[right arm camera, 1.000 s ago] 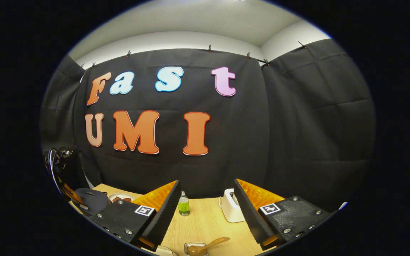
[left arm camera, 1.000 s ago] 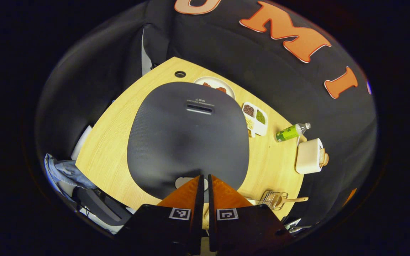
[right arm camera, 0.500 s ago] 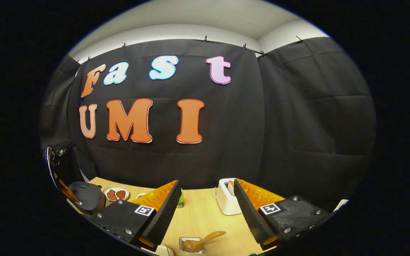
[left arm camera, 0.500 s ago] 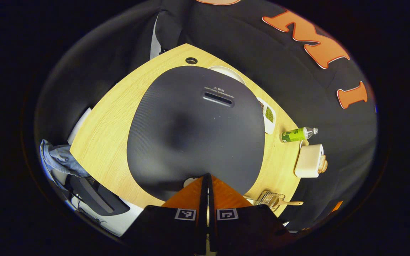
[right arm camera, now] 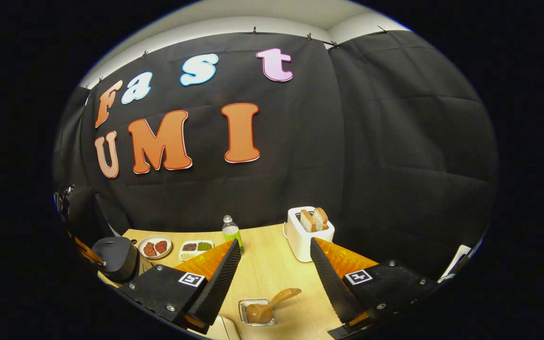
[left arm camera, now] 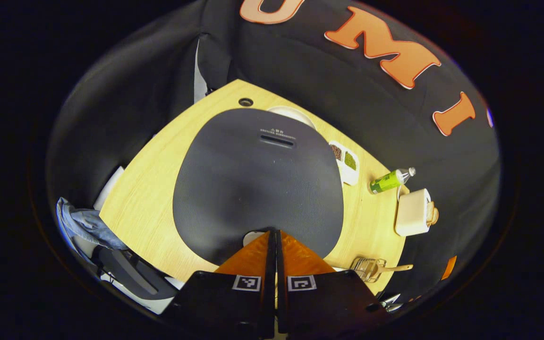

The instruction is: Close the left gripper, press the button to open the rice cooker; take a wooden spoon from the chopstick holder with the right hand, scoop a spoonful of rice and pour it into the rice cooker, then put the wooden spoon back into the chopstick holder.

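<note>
My left gripper (left arm camera: 273, 232) is pressed together above the rice cooker (left arm camera: 258, 182); my right gripper (right arm camera: 274, 250) is spread. I judge the wooden spoon (right arm camera: 272, 302) light and rigid, best pinched mid-handle.

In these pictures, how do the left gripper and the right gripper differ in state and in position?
The left gripper is shut, fingers together; the right gripper is open with a wide gap. The left points down at the front edge of the rice cooker; the right points at the wooden spoon in the chopstick holder. Neither holds anything.

rice cooker (left arm camera: 258, 184) button hidden behind left gripper (left arm camera: 273, 235)
</note>
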Demonstrator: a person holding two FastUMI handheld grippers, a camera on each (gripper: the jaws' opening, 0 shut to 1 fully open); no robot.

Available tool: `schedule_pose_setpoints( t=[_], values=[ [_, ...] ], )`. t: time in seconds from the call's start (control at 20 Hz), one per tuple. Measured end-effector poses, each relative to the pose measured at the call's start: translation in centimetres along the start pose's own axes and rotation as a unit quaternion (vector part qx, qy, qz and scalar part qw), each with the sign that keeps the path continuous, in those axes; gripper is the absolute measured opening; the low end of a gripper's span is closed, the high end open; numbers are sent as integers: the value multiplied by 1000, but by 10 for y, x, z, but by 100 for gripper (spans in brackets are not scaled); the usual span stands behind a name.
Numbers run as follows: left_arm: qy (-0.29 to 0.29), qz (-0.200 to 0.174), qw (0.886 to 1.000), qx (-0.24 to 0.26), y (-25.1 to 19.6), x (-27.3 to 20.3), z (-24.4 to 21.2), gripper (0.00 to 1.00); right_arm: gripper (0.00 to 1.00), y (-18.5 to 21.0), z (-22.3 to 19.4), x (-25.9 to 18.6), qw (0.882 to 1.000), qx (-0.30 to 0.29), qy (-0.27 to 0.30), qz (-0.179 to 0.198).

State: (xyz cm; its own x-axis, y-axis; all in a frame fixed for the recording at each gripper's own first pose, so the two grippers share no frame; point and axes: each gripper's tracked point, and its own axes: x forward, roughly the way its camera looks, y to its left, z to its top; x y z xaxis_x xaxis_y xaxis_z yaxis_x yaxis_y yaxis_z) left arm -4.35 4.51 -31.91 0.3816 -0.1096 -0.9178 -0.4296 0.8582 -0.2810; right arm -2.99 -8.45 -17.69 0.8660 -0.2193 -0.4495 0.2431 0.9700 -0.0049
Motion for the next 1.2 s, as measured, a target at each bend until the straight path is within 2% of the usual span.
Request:
schedule_pose_setpoints(
  t=[0.15, 0.3, 0.4, 0.45, 0.6, 0.7, 0.95, 1.0, 1.05, 1.1, 1.15, 1.2],
  values=[
    [-80, -1, 996, 42, -10, -22, 26, 4, 92, -7, -17, 3, 1000, 13, 25, -3],
    [-166, 6, 983, 75, -21, -49, 57, 4, 92, -10, -43, 6, 997, 41, 64, -2],
    [-222, 13, 971, 90, -26, -66, 78, 7, 92, -11, -56, 6, 995, 62, 84, -1],
    [-253, 20, 962, 101, -24, -76, 87, 4, 92, -13, -62, 7, 993, 70, 92, -2],
    [-332, 24, 935, 122, -35, -107, 110, 7, 91, -16, -76, 8, 991, 83, 109, -4],
    [-358, 21, 925, 126, -42, -120, 112, 7, 90, -14, -86, 9, 988, 93, 124, 0],
    [-384, 17, 912, 141, -48, -136, 109, 7, 90, -4, -117, 15, 981, 103, 165, 11],
    [-391, 16, 909, 145, -50, -143, 107, 11, 90, -3, -123, 17, 980, 102, 173, 13],
    [-400, 14, 905, 148, -51, -149, 106, 20, 89, -2, -130, 19, 978, 100, 180, 14],
    [-409, 15, 900, 152, -51, -158, 105, 25, 89, -3, -135, 21, 977, 100, 188, 13],
    [-416, 19, 896, 155, -50, -163, 103, 41, 89, -2, -142, 23, 975, 100, 197, 13],
    [-420, 23, 893, 160, -50, -166, 102, 45, 89, -2, -149, 26, 973, 102, 204, 16]
  ],
)
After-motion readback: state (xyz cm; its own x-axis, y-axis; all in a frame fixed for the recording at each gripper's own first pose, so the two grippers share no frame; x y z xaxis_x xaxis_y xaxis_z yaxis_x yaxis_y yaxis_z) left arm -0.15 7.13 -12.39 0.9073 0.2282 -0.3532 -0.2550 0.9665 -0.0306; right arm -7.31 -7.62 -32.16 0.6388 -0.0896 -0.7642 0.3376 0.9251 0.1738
